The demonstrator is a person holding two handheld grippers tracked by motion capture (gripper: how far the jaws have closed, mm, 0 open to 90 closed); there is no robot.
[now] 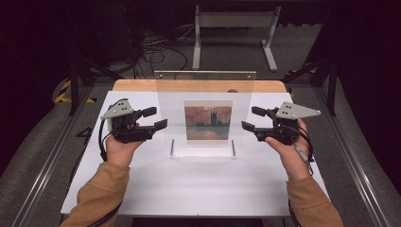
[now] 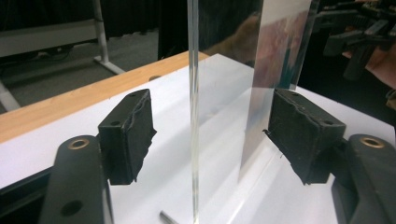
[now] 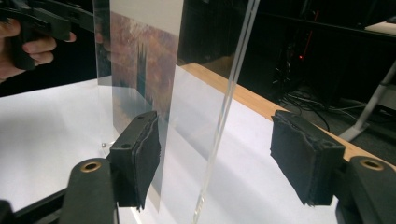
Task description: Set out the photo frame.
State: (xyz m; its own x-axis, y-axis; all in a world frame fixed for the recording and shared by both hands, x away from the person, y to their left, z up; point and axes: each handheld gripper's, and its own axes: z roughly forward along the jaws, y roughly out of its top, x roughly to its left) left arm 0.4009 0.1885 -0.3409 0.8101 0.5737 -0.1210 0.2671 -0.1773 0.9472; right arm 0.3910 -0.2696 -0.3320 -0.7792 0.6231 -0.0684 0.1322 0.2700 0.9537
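Observation:
A clear acrylic panel (image 1: 204,113) stands upright on the white tabletop (image 1: 198,184), with a reddish painting print (image 1: 208,122) mounted in it. My left gripper (image 1: 157,118) is at the panel's left edge, and its jaws straddle that edge (image 2: 194,116). A gap shows on both sides of the edge, so my left gripper (image 2: 214,135) is open. At the right edge my right gripper (image 1: 250,118) is placed the same way. The panel's edge (image 3: 224,116) passes between its pads without touching them, so my right gripper (image 3: 224,158) is open too.
Two short metal pins (image 1: 172,146) (image 1: 233,147) prop the panel's base. A wooden strip (image 1: 198,85) runs along the table's far side. Behind it are a white stand (image 1: 234,33) and floor cables (image 1: 156,47). Metal rails flank the table.

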